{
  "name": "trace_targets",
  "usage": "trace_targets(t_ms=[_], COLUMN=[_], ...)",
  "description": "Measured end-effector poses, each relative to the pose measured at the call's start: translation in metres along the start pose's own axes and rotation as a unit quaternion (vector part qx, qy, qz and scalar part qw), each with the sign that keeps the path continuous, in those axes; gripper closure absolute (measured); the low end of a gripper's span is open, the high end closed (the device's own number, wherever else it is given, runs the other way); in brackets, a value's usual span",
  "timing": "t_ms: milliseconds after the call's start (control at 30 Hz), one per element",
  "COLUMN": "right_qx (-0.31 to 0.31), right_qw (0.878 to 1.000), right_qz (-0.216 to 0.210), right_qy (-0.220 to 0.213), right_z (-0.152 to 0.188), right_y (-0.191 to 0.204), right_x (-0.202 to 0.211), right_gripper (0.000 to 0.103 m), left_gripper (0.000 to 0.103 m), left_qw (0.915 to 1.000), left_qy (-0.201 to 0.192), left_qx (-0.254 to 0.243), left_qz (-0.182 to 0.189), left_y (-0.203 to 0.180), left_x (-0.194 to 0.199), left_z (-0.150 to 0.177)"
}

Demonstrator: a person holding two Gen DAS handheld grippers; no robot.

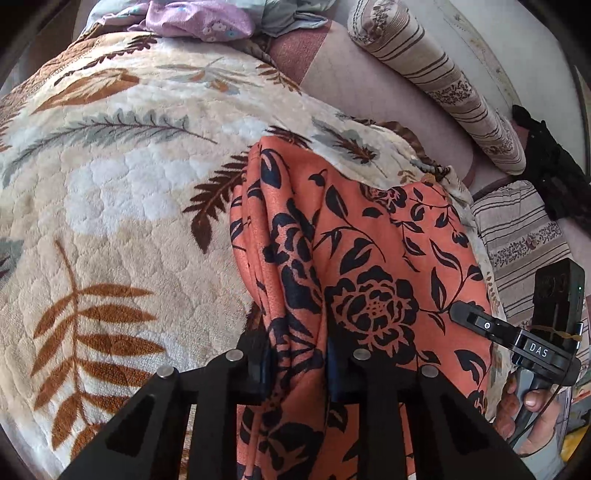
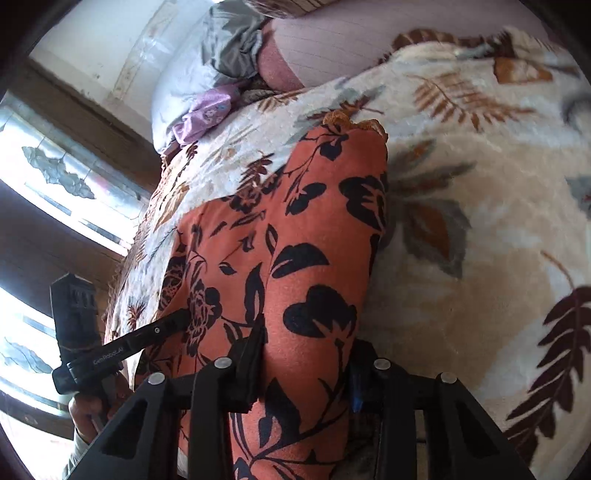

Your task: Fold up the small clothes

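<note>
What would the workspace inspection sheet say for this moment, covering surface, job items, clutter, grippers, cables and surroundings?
Surface: cream leaf-print blanket spread over a bed.
Job's things: orange floral garment, bunched in lengthwise folds on the blanket, its near end lifted.
Clutter: lilac floral cloth and a grey cloth heaped at the far end; striped bolster along the side.
Grippers: left hand-held gripper is closed on the garment's near edge; right hand-held gripper is closed on a thicker fold of it.
Cables: thin cord beside the right hand.
Surroundings: pale wall; bright window with dark frame.
</note>
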State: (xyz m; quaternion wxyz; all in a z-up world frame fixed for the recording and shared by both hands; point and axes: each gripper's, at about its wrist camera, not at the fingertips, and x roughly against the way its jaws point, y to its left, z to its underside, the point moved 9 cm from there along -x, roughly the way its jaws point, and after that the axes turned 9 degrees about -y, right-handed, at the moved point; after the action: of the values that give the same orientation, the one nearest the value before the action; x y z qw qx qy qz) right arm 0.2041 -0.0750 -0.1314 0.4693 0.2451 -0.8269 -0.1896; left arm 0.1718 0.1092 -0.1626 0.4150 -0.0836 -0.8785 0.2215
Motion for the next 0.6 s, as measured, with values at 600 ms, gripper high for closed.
trace_targets(t_ms=[600], right_qx=[-0.116], right_qw=[0.988], right_qz=[0.075], right_qy=[-0.072], right_z=[-0.024], right_y=[-0.145], right_x=[0.083], right_gripper=[0.043], left_gripper=[0.052], left_qw=[0.9922], left_qy=[0.014], left_qx=[-0.088], left_qz=[-0.087], left_y=[-0.079], left_x=[-0.039], left_z=[0.007])
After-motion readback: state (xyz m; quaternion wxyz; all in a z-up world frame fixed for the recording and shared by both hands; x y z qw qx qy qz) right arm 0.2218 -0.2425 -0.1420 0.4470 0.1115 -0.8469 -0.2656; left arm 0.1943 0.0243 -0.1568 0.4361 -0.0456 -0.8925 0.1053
